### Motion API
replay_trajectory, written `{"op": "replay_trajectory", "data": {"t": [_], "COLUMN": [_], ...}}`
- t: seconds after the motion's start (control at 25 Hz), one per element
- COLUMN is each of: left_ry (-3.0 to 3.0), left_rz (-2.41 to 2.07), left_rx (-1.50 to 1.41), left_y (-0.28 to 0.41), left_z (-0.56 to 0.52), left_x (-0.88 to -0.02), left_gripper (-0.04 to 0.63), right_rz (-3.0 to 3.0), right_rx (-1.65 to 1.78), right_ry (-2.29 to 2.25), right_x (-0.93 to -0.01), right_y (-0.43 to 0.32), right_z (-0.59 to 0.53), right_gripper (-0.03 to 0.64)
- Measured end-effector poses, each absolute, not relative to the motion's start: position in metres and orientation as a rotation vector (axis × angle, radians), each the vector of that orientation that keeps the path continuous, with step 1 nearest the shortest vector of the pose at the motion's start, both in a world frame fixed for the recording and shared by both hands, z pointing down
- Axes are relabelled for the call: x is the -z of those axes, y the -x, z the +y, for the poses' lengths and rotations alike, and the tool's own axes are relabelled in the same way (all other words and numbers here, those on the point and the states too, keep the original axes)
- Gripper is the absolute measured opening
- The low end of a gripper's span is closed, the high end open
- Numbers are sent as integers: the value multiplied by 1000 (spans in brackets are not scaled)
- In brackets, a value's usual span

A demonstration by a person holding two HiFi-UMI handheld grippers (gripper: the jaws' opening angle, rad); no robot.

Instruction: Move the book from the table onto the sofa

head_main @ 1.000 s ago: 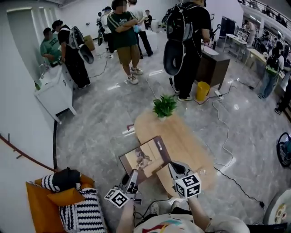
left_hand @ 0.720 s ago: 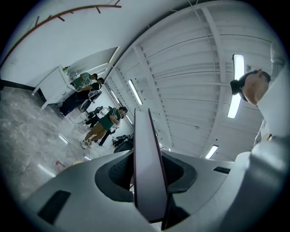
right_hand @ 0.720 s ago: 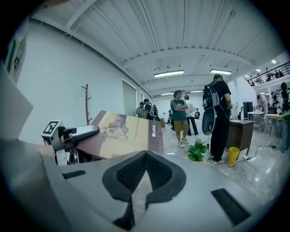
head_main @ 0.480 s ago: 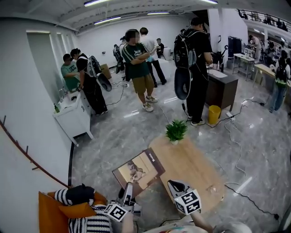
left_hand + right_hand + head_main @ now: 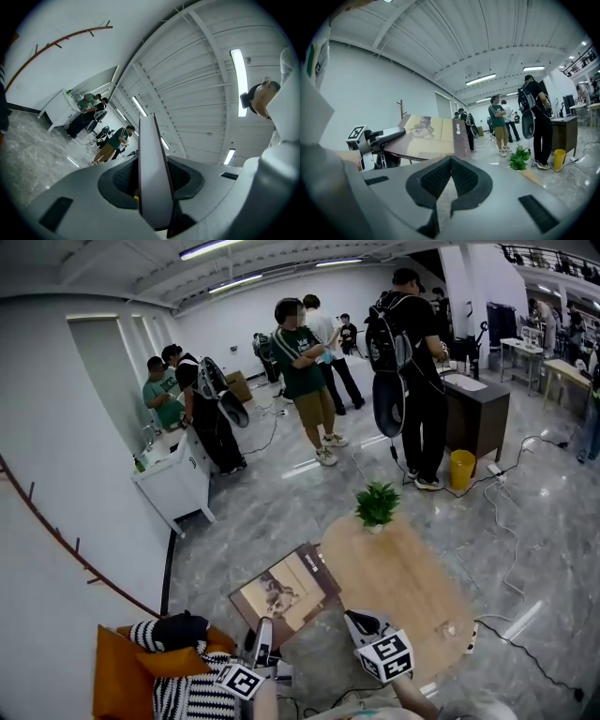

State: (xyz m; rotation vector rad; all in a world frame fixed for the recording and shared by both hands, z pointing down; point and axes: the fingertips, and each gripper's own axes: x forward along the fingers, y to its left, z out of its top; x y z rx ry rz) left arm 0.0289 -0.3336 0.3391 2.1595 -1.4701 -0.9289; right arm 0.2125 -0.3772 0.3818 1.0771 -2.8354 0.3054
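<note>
Two grippers, two states: your left gripper [image 5: 263, 627] is clamped on the book's [image 5: 281, 585] near edge, holding it in the air just off the table [image 5: 417, 582], near the sofa [image 5: 114, 676]. Your right gripper [image 5: 450, 164] has its jaws together, empty.

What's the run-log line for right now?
left gripper: shut on book | right gripper: shut, empty | book: lifted beside table, not yet on sofa
</note>
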Motion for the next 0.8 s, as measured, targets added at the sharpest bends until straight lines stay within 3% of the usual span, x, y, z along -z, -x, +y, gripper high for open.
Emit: {"op": "replay_trajectory", "data": {"t": [0.4,0.8], "left_ry": [-2086,-1930], "left_rz": [-1624,-2188], "left_rx": [946,671], "left_y": [-65,-13], "left_z": [-275,-211], "left_x": [-341,-333], "left_gripper": [150,150], "right_rz": [-2898,-2975], "right_rx": [-253,-130], "right_ry": [-814,-378], "right_x": [-391,-375], "right_y": [-206,-110], "right_z": [-348,-295], "right_gripper": [11,11]}}
